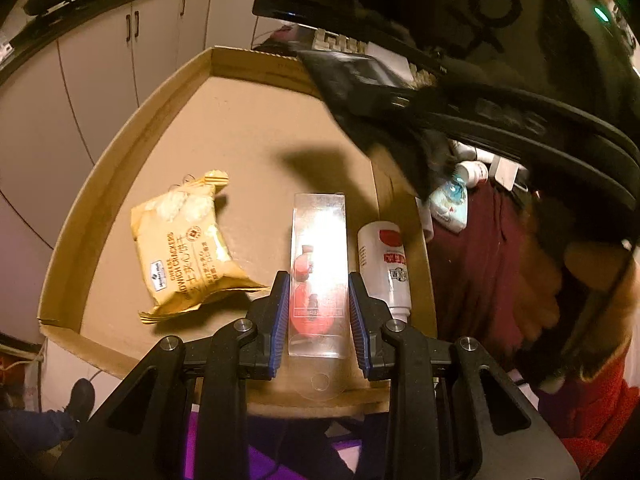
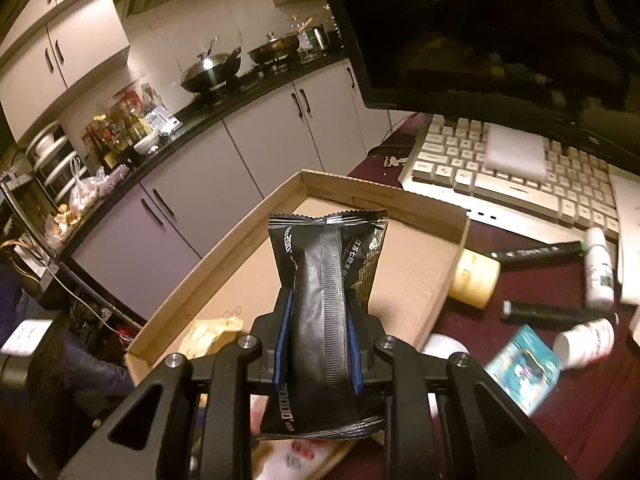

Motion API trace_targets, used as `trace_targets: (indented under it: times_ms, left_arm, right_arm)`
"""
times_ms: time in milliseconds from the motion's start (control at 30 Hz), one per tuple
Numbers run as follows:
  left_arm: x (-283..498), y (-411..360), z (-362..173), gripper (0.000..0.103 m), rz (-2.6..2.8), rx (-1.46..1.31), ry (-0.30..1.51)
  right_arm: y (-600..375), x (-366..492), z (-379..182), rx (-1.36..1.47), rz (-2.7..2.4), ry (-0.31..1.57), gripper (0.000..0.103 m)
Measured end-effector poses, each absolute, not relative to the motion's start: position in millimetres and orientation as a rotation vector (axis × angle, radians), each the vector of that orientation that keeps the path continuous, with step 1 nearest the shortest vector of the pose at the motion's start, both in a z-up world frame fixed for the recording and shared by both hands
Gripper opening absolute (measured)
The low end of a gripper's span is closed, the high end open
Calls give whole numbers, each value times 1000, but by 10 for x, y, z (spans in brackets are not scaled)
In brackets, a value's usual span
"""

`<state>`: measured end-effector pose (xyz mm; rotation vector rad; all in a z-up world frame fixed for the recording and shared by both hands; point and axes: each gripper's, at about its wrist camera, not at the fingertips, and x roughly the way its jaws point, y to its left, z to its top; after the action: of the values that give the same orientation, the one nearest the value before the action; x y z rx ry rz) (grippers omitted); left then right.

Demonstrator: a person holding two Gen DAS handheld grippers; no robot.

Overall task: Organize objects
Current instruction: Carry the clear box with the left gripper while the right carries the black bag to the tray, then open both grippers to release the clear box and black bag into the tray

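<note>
Black gold-patterned packet (image 2: 328, 300), yellow cracker pack (image 1: 188, 248)

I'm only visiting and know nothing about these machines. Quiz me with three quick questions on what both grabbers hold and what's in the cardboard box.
1. True or false: the right gripper holds a black packet.
2. What does the left gripper hold? A) a bottle B) a clear package with red items C) a keyboard
3. Fill in: the yellow packet lying in the box is labelled sandwich ____.

Key
1. True; its fingers pinch the packet's middle.
2. B; the clear package sits between the blue fingers, above the box floor.
3. Crackers; the cracker packet lies left of the clear package, and a white bottle lies to its right.
</note>
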<state>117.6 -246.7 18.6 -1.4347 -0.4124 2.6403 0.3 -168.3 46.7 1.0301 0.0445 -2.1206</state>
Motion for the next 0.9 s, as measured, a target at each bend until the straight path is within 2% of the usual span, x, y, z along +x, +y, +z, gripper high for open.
trace_targets:
  times_ms: [333, 700, 733, 833, 900]
  left_arm:
    - [1163, -2390, 154, 28, 2619, -1454, -384]
    - [1154, -2375, 154, 28, 2622, -1464, -377]
    - [1155, -2372, 156, 28, 2623, -1464, -375]
    - [1160, -2375, 163, 29, 2630, -1465, -379]
    - [1170, -2389, 173, 32, 2634, -1460, -397]
  right_arm:
    - [-1914, -106, 50, 1107, -2090, 158, 24]
    - [-1904, -54, 63, 1072, -2087, 181, 27]
    - [-1897, -49, 74, 1071, -2080, 175, 32]
    - [-1862, -24, 126, 1055, -2094, 166, 61]
    - [-1814, -4, 180, 1036, -2098, 141, 62]
